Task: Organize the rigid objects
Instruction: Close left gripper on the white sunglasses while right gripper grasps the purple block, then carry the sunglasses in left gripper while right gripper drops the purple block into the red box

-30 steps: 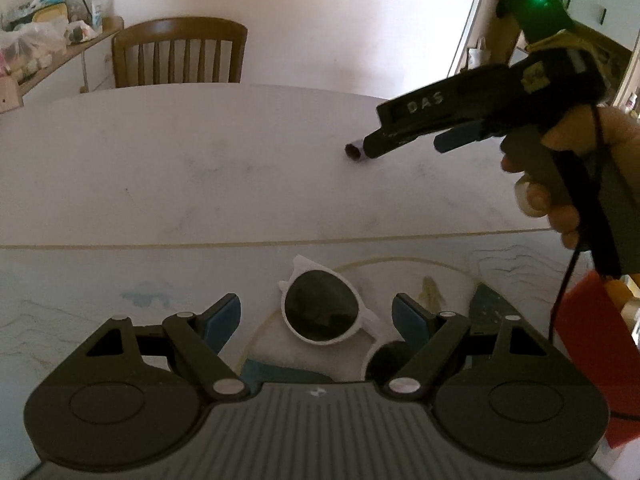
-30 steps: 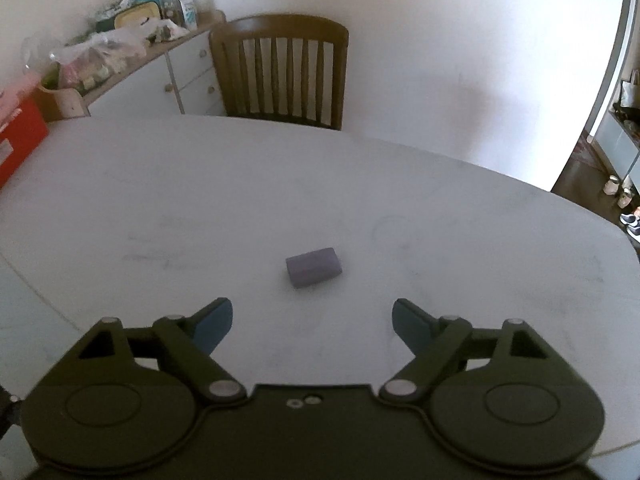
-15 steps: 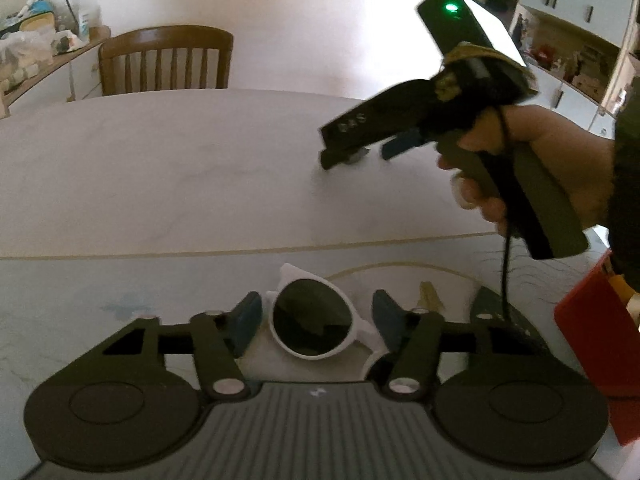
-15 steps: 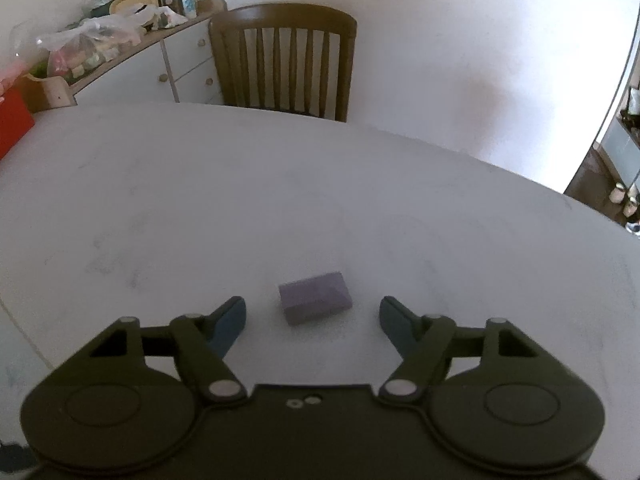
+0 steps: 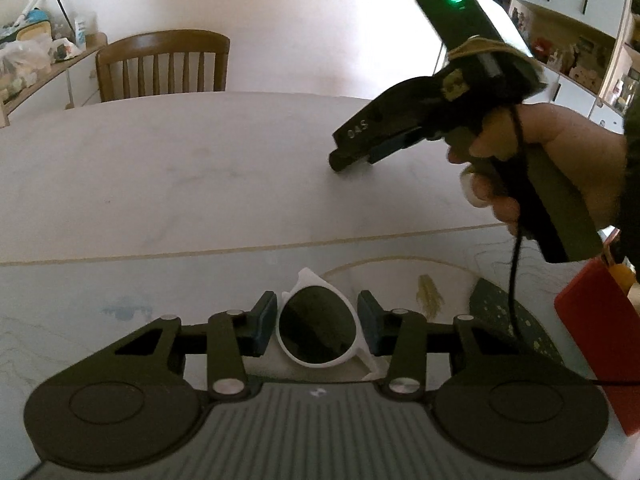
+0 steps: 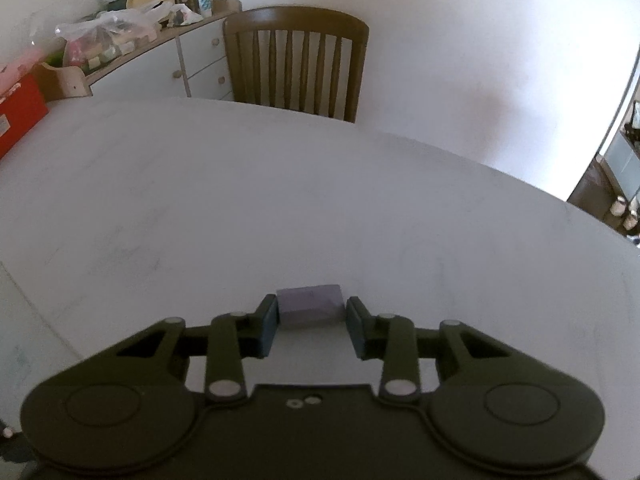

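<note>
Two grippers are at work on the pale oval tabletop, both with jaws that have just been closing around a thing.

Left gripper: dark blue pads sit either side of one lens of the white-framed sunglasses w/ dark round lenses. The left pad is just beside the frame, the right pad at the frame edge; a firm pinch can't be told from this view. The glasses lie on a light printed mat near the table's front, partly over a pale disc shape w/ a yellowish mark.

Right gripper: pads flank the small greyish-purple rectangular block, which rests flat on bare tabletop, approx. mid-table. The left pad looks to touch the block's side; a thin gap seems to remain at the right pad, so it's not clamped yet.

In the left wrist view, the person's hand holds the right gripper's handle, its nose angled down to the table; a green light glows on top. A red box sits at the right edge. A brown wooden slat-back chair stands at the far side, beside a cluttered white sideboard.
</note>
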The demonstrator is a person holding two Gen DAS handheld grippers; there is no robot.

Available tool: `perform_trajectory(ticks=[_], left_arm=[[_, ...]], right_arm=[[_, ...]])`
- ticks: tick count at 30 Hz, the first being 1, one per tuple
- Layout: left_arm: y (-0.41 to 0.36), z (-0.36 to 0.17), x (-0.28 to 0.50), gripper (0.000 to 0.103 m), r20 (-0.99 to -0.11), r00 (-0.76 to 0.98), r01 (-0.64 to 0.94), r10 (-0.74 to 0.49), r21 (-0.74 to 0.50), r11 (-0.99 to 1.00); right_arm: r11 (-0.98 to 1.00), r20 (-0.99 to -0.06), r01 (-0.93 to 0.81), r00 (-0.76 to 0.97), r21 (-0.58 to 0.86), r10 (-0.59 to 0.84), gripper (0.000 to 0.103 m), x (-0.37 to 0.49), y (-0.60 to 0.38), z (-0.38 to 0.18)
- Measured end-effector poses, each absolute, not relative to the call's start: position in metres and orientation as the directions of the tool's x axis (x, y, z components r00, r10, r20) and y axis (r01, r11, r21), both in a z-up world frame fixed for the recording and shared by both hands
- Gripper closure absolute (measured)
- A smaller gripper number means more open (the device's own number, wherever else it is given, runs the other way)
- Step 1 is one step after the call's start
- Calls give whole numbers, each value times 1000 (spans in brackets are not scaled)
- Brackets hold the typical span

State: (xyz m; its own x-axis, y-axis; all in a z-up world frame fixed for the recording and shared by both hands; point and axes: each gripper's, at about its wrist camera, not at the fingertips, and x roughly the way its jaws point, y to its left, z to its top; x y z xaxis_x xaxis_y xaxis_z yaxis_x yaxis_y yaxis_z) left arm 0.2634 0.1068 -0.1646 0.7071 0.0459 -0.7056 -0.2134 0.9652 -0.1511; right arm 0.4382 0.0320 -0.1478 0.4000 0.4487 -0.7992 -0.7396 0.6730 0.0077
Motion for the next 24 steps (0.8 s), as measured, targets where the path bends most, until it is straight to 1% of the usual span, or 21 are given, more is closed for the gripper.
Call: perform_trajectory(ticks=[8,12,16,19,24], left_arm=[[102,-160,249,60,-717,697,-208,28,-164,964],[96,-155,240,60,-717,696,-196,19,-164,967],[87,-150,233,60,-720,694,-183,8,-166,969],[76,-143,226,62,-713,701,-163,-4,-166,973],[50,-135,215,70,-703,710,-118,-35,-168,979]], right_arm=[[672,-814,-737,344,74,468,68,398,-15,-120],[676,-830,-724,287,138,477,68,377,-46,-108],[683,-823,-712,282,165,492,68,355,-77,-96],[687,-813,-714,317,134,489,68,334,-100,-88],[687,-797,-721,357,97,487,68,307,-133,-77]])
